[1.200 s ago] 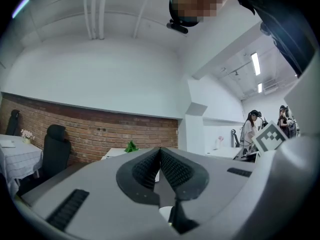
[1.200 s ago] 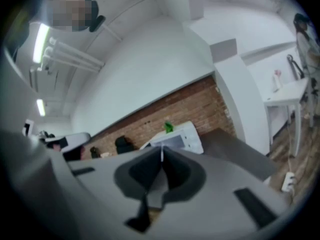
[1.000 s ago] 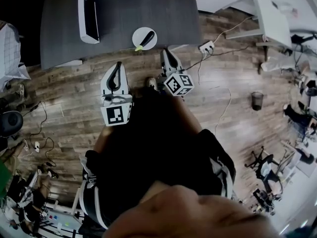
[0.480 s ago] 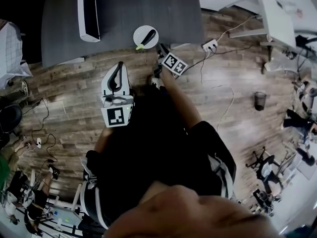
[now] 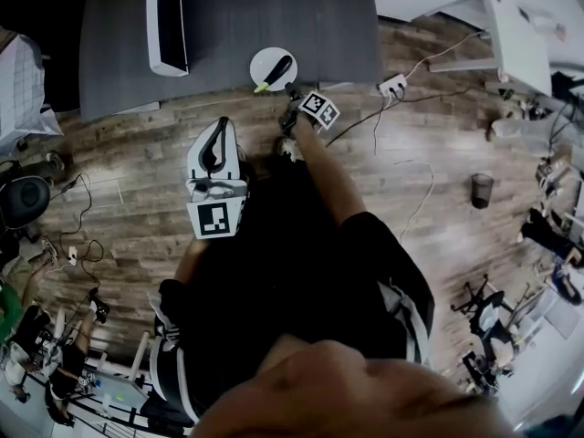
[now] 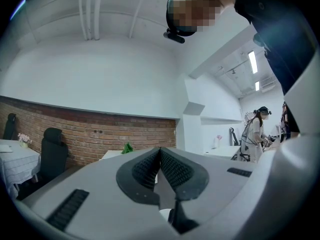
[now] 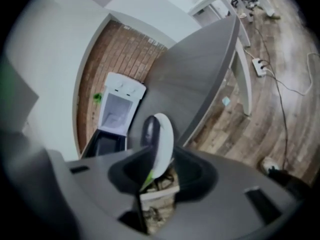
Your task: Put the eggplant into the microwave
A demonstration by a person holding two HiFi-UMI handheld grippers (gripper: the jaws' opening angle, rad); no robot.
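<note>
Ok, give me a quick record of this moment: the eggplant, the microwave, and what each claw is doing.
eggplant: lying on a white plate on the dark table, not gripped
microwave: on the same table, door open
right claw: at the plate's near edge, jaws opening, plate and eggplant showing in the gap ahead, nothing pressed
left claw: shut, empty, over the floor short of the table
task stage: eggplant not yet in the microwave

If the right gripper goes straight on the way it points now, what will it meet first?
Most likely the white plate carrying the eggplant, at the table's near edge. The right gripper, jaws opening, frames it, apparently without touching; how far remains is unclear.
</note>
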